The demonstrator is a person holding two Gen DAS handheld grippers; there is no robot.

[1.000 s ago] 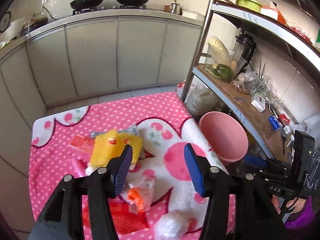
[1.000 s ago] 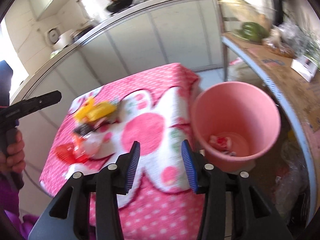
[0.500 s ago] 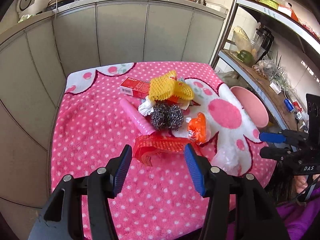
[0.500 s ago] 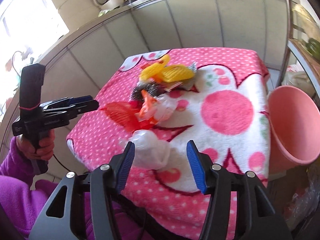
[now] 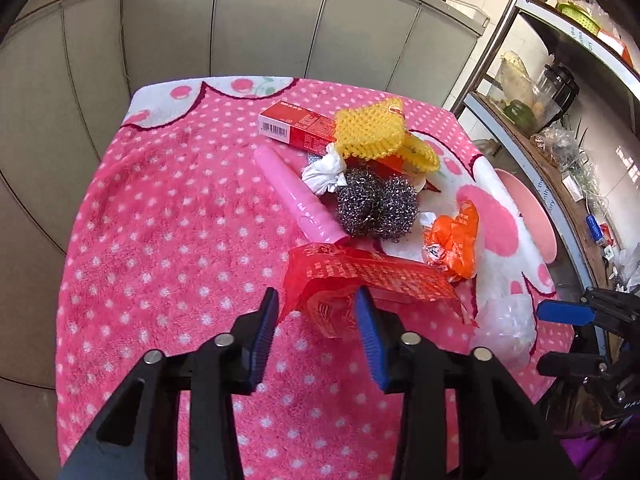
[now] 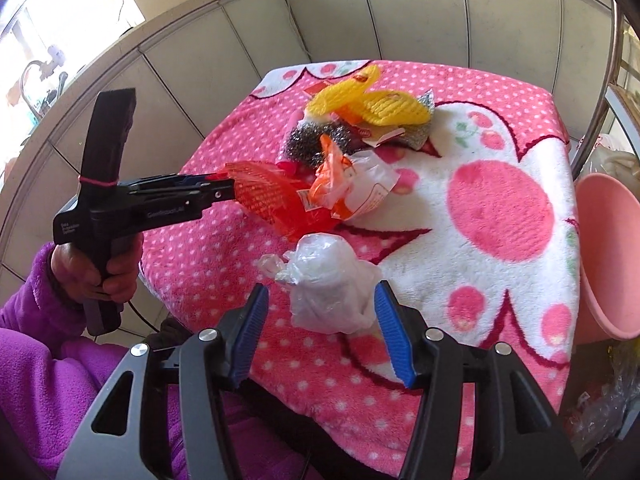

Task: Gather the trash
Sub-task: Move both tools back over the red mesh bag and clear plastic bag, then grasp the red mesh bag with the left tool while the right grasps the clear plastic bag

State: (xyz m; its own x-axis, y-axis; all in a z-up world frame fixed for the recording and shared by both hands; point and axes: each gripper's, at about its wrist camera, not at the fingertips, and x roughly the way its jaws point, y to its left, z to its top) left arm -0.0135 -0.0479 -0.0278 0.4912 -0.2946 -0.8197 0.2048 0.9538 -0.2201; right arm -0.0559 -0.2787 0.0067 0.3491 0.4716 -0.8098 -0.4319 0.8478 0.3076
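My left gripper (image 5: 316, 316) is open, its jaws on either side of the near end of a red plastic wrapper (image 5: 360, 276) on the pink dotted cloth (image 5: 172, 240). My right gripper (image 6: 320, 316) is open with a crumpled clear plastic bag (image 6: 328, 280) between its jaws near the table's front edge. The bag also shows in the left wrist view (image 5: 504, 324). An orange wrapper (image 5: 456, 240), steel wool scourers (image 5: 376, 204), a yellow mesh (image 5: 372, 132), a red box (image 5: 296, 124), a pink tube (image 5: 296, 200) and white tissue (image 5: 324, 172) lie piled mid-table. A pink bin (image 6: 608, 256) stands beside the table's right edge.
A metal shelf rack (image 5: 560, 92) with jars, bags and small items stands right of the table. Grey cabinets (image 5: 240, 20) run behind. The person's purple sleeve (image 6: 36, 380) is at the left of the right wrist view.
Both grippers swung back from the bin side to the table's front. The left closed in on the red wrapper; the right closed in around the clear bag.
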